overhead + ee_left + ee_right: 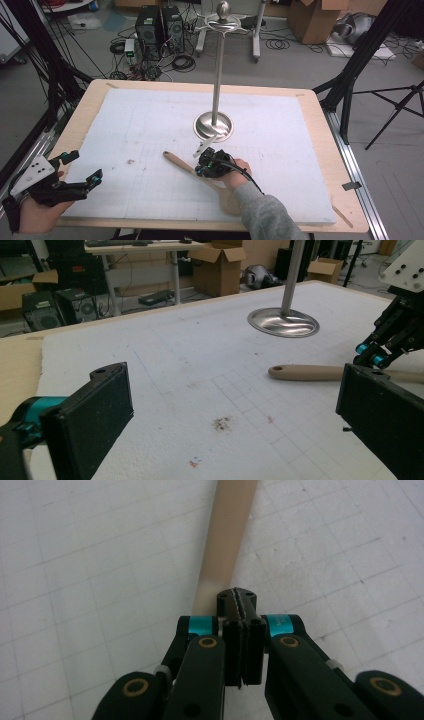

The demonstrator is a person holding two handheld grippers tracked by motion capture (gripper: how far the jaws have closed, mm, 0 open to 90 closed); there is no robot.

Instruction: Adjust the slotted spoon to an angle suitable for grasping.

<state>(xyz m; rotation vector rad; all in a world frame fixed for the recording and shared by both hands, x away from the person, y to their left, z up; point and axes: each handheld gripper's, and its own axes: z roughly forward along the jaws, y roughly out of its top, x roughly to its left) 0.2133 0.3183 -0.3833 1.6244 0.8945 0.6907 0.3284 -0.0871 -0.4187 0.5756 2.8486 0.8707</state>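
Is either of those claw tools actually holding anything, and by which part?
No. The right gripper is shut with nothing between its jaws, poised over the wooden spoon's handle. The left gripper is open and empty.

Spoon (200, 175): pale matt wood, smooth along the handle under my right gripper (242, 600).
Stand (215, 117): polished metal, its round base mirror-glossy.
Mat (150, 115): white, matt, slightly rough foam-like sheet, faint grid lines, a few stains.
Table (87, 105): light wood edge, smooth.
My jaw pads: matt black, grainy.
My right sleeve (265, 215): soft grey cloth.
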